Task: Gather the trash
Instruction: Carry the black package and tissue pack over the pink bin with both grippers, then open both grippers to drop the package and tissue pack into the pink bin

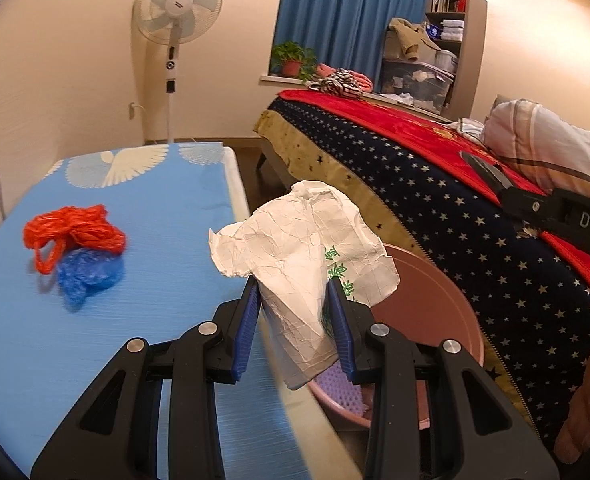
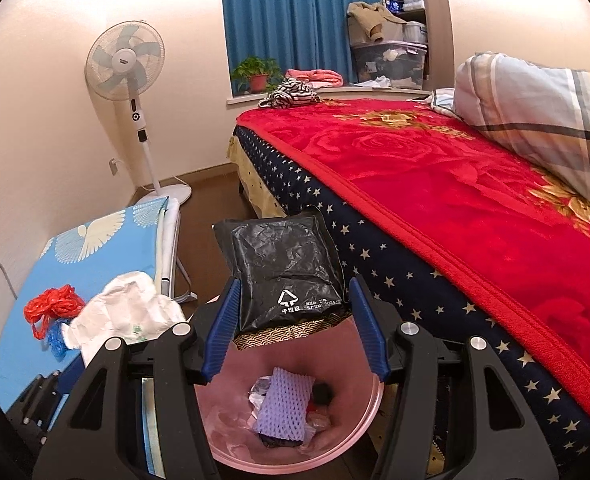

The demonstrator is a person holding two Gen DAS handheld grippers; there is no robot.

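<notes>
**A:** My left gripper (image 1: 295, 320) is pinching the crumpled white paper bag (image 1: 303, 256), blue pads pressed into its lower half. It hangs past the edge of the blue table (image 1: 143, 320), partly over the pink bin (image 1: 431, 312). What worries you?

**B:** The bag flares wide above the pads. If you let go here, I judge it could catch the rim or drift down between table and bin.

**A:** Agreed. My right gripper (image 2: 295, 328) has the black plastic mailer (image 2: 283, 272) between its fingers above the bin. The left pad touches it, but the right pad looks apart from it, so I cannot tell whether it is truly clamped.

**B:** Then it may slip early. It is stiff and flat; it could land across the rim and slide toward the bed (image 2: 455, 200).

**A:** The bin already holds a purple foam net (image 2: 283, 408) and other scraps.

**B:** Both grippers crowd one opening, so I would fear them knocking together. And the red plastic bag (image 1: 75, 232) and blue plastic bag (image 1: 87, 276) on the table are not yet collected.
</notes>
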